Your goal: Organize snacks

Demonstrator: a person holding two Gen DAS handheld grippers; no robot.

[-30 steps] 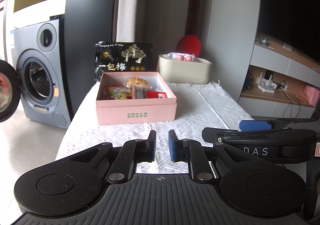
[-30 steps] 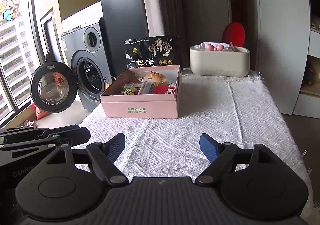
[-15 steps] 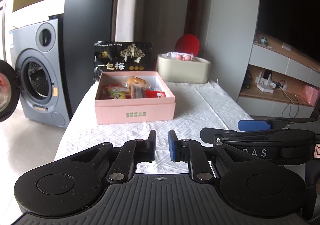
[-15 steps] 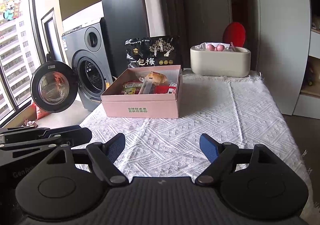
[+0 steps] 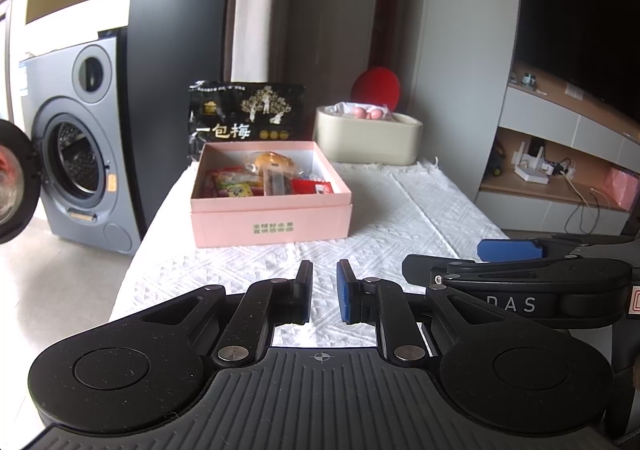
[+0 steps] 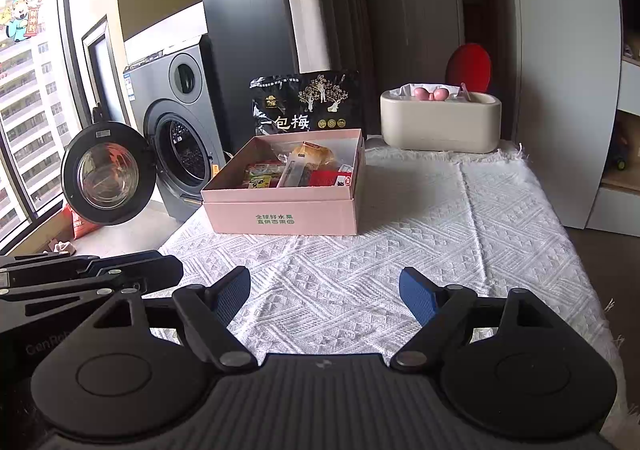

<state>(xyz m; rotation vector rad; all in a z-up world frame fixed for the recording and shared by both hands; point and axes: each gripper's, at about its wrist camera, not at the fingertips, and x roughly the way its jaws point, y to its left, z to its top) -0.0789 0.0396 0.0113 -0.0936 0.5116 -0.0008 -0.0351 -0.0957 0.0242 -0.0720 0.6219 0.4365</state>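
A pink open box (image 5: 272, 224) (image 6: 280, 216) stands on the white woven cloth (image 5: 400, 226) (image 6: 440, 234). It holds several snack packets, with a wrapped bun (image 5: 272, 163) (image 6: 310, 154) on top. A black plum bag (image 5: 246, 118) (image 6: 308, 104) stands upright behind the box. My left gripper (image 5: 324, 292) is nearly shut with a narrow gap and holds nothing, low over the cloth in front of the box. My right gripper (image 6: 324, 292) is open and empty, also in front of the box. Each gripper shows at the edge of the other's view.
A cream tub (image 5: 368, 138) (image 6: 440, 124) with pink items stands at the table's back right, a red round object (image 6: 468, 66) behind it. A grey washing machine (image 5: 76, 170) (image 6: 176, 138) with its door open stands left of the table. Shelves (image 5: 560, 170) are on the right.
Both grippers have drawn back slightly from the box. Their jaws have not changed.
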